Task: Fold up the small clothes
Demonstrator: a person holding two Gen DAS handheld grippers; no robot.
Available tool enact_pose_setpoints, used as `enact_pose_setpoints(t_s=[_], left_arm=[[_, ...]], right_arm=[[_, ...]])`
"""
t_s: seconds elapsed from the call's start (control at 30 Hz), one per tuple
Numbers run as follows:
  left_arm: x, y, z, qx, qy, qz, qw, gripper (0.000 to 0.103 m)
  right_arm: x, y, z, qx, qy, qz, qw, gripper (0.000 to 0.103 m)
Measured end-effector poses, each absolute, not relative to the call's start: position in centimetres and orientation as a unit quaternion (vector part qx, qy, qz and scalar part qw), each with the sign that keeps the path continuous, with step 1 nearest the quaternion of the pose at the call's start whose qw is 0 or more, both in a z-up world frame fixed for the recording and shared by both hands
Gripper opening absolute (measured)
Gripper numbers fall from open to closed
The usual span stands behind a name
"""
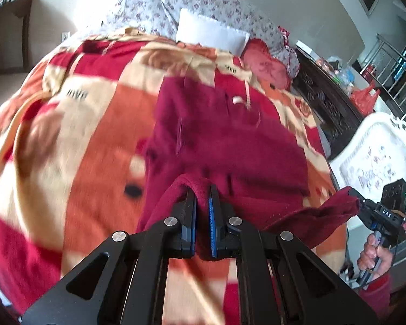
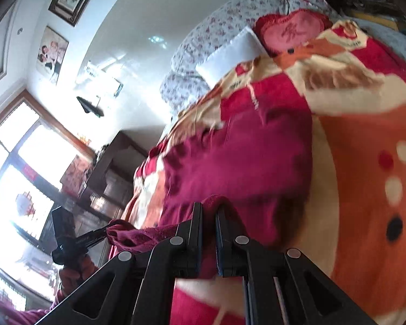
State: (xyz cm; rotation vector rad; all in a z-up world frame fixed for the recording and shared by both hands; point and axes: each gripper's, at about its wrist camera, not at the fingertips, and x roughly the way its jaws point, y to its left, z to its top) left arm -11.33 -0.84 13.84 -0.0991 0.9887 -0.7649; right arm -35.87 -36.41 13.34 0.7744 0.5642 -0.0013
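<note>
— What's that they're folding?

— A small maroon garment [image 1: 224,140], fleecy by the look of it, lying across the blanket [image 1: 94,124] on the bed. The near edge is lifted off the bed; the rest lies flat.

— Who's got hold of it?

— Both. The left gripper [image 1: 202,189] is clamped on one bit of that near edge, with cloth bunched over and between its fingers. The right gripper [image 2: 209,207] is pinched on another bit, and the edge hangs slack between them.

— Will it behave?

— I'd say it's light and limp, with no stiffness at all. It will sag wherever it isn't held, and fleece likely drags on that plush blanket. The edge is the sensible place to grip; hold the middle and it just bunches.

— And the blanket itself?

— Thick, fuzzy, in red, orange and cream blocks. A white pillow [image 1: 212,31] and a red heart cushion [image 2: 292,31] lie at the head.
</note>
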Motion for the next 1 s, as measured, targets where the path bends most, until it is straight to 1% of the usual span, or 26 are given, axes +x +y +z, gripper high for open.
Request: enact_pose_setpoints(t_s=[0.2,0.33,0.47,0.6,0.67,0.7,0.73,0.77,0.8,0.83,0.87,0.9,0.93,1.0], left_arm=[[-4.8,-6.6,14.0,-0.039,0.449,-0.336,0.827,0.006],[-1.5,-9.1,13.9,-0.04,0.446,-0.33,0.831,0.006],[1.4,-11.4,13.0,-0.04,0.454,-0.317,0.832,0.006],[3.9,-12.5,12.0,-0.068,0.459,-0.319,0.826,0.008],[5.3,-13.0,11.3,-0.078,0.473,-0.317,0.818,0.009],[5.6,-13.0,11.2,-0.081,0.477,-0.318,0.815,0.012],[6.0,-13.1,11.1,-0.083,0.48,-0.318,0.813,0.013],[6.3,-13.2,11.1,-0.08,0.481,-0.316,0.814,0.016],[6.5,-13.1,11.1,-0.077,0.481,-0.315,0.815,0.022],[6.5,-13.0,11.3,-0.074,0.477,-0.311,0.819,0.029],[6.5,-12.6,11.7,-0.072,0.464,-0.301,0.83,0.048],[6.5,-12.3,12.0,-0.074,0.455,-0.296,0.836,0.062],[6.4,-11.8,12.4,-0.085,0.442,-0.295,0.843,0.065],[6.2,-11.5,12.8,-0.089,0.435,-0.303,0.843,0.067]], right_arm=[[-30.9,-41.5,14.0,0.383,0.253,-0.038,0.888,0.007],[-27.8,-44.0,13.9,0.375,0.263,-0.052,0.887,0.007],[-24.7,-46.2,12.5,0.376,0.283,-0.072,0.879,0.007],[-22.1,-49.2,10.1,0.425,0.289,-0.091,0.853,0.007],[-21.0,-50.1,9.3,0.441,0.304,-0.094,0.839,0.009],[-20.7,-50.6,9.1,0.446,0.303,-0.099,0.836,0.012],[-20.7,-50.7,9.4,0.445,0.296,-0.103,0.839,0.021],[-20.9,-51.1,9.9,0.437,0.282,-0.114,0.846,0.028],[-21.2,-51.4,10.5,0.432,0.269,-0.125,0.852,0.041],[-21.7,-51.6,11.1,0.432,0.256,-0.133,0.854,0.042],[-22.1,-51.7,11.7,0.433,0.251,-0.132,0.856,0.042],[-22.3,-51.5,12.2,0.432,0.25,-0.125,0.857,0.042],[-22.5,-51.0,12.7,0.425,0.251,-0.112,0.862,0.042],[-22.5,-49.2,13.6,0.392,0.26,-0.095,0.877,0.042]])
